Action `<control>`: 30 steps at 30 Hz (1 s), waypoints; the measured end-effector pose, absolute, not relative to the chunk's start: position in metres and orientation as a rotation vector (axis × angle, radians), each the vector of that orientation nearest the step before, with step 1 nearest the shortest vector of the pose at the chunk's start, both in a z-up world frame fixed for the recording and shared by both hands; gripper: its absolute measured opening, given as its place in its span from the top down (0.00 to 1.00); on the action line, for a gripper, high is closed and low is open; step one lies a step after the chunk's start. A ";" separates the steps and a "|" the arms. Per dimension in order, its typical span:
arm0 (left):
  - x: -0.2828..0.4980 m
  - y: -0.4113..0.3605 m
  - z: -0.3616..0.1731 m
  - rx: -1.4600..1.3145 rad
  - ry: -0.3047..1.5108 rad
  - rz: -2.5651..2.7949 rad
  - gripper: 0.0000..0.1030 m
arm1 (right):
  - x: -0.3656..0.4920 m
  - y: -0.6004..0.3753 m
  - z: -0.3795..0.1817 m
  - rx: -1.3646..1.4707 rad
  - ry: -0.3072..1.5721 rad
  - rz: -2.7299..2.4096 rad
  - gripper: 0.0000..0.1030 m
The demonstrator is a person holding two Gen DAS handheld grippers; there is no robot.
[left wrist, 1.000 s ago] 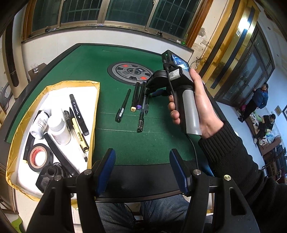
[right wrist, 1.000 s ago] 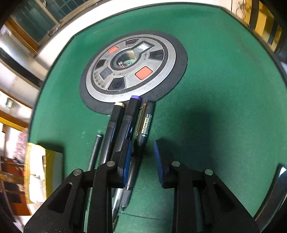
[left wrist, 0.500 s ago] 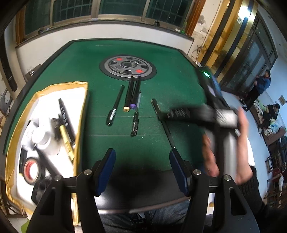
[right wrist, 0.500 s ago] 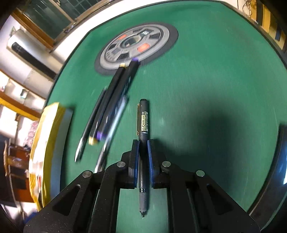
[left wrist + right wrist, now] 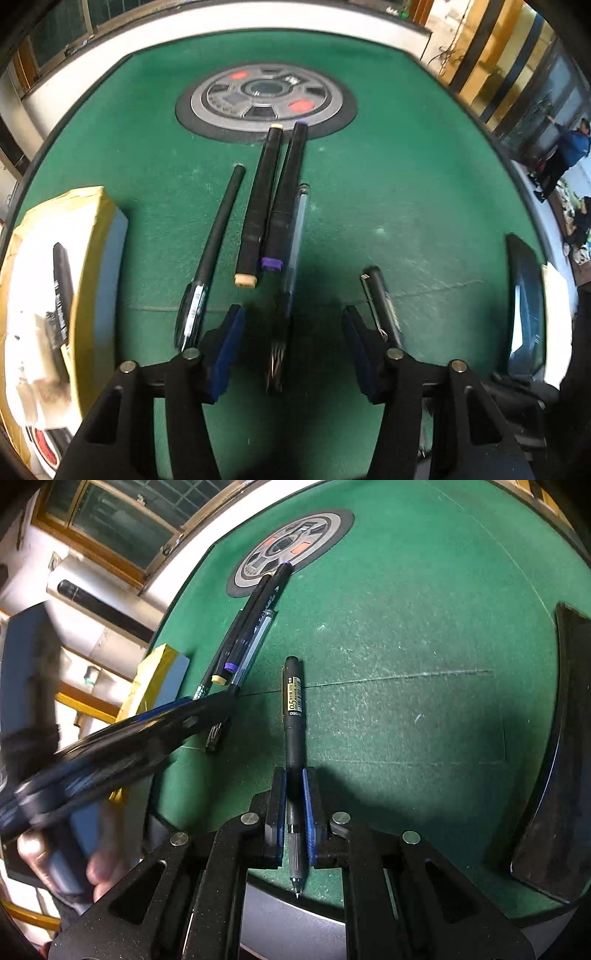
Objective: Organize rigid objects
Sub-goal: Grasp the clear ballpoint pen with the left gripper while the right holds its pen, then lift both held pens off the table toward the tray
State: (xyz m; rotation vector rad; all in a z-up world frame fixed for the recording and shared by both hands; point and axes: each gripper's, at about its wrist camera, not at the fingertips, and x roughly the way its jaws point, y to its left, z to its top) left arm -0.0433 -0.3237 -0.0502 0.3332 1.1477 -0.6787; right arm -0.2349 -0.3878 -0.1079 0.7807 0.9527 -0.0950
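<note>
Black gel pen (image 5: 293,716) — clamped in right hand-held gripper (image 5: 294,812); left hand-held gripper (image 5: 291,350) blurred, unclenched, closing over clear pen (image 5: 295,236).

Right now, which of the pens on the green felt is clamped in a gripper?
The black gel pen with the gold label. The right gripper is shut on its barrel; the other pens lie loose beside the yellow-edged box.

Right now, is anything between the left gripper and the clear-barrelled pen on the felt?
Nothing visible. The left gripper is open right over the clear pen, whose tip end lies between the pads. The purple-capped marker touches its left side, so grip low.
</note>
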 end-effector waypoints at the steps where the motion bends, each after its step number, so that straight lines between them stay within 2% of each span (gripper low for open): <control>1: -0.043 -0.326 -0.052 0.346 1.133 -0.663 0.55 | -0.235 -0.387 -0.108 0.777 0.951 -0.097 0.92; 6: -0.051 -0.329 -0.053 0.381 1.087 -0.645 0.90 | -0.231 -0.383 -0.106 0.753 0.947 -0.108 0.92; 7: -0.052 -0.326 -0.053 0.381 1.089 -0.653 0.92 | -0.231 -0.383 -0.106 0.748 0.946 -0.110 0.92; 15: -0.092 -0.282 -0.052 0.324 1.159 -0.744 0.92 | -0.231 -0.373 -0.102 0.685 0.944 -0.146 0.92; 24: -0.100 -0.289 -0.054 0.385 1.062 -0.729 0.93 | -0.221 -0.356 -0.097 0.542 0.962 -0.218 0.92; 27: -0.098 -0.290 -0.055 0.376 1.032 -0.727 0.94 | -0.223 -0.359 -0.097 0.574 0.945 -0.221 0.92; 30: -0.091 -0.283 -0.052 0.293 1.079 -0.757 0.94 | -0.225 -0.366 -0.101 0.648 0.919 -0.212 0.91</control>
